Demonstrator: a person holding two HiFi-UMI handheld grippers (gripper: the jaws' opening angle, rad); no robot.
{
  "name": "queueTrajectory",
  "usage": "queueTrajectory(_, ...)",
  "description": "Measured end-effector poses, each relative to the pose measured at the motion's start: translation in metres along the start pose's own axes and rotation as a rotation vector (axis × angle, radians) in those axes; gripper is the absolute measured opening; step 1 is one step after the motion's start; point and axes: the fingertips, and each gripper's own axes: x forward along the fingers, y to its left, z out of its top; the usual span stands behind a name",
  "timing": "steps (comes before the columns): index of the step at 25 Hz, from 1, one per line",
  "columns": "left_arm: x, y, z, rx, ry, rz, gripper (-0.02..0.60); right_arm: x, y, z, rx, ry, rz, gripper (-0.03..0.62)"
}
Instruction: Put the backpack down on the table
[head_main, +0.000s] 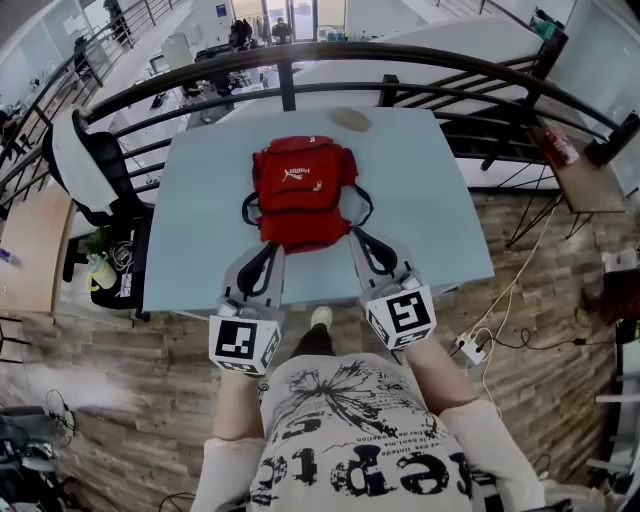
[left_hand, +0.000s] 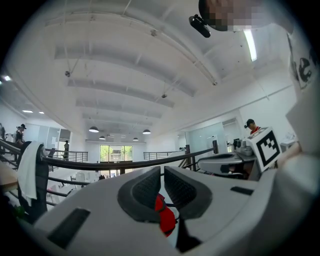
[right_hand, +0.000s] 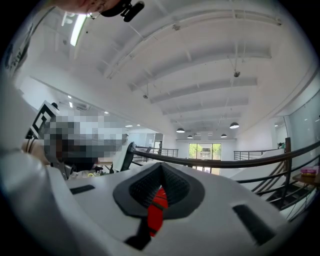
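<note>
A red backpack with black straps lies flat on the pale blue table, its top towards the far edge. My left gripper is at its near left corner and my right gripper at its near right corner, both pointing level across the table. In the left gripper view the jaws stand together with red backpack fabric low between the pads. In the right gripper view the jaws meet over a strip of the red backpack fabric. Both are shut on the backpack's near edge.
A small beige object lies near the table's far edge. A black railing curves behind the table. An office chair with a white cloth stands at the left, a side table at the right, a power strip on the floor.
</note>
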Motion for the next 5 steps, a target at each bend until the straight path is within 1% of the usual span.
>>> queueTrajectory(5, 0.0054, 0.0006, -0.004, 0.013, 0.006, -0.008, 0.025, 0.0062, 0.0005, 0.0003, 0.01, 0.014, 0.0, -0.009)
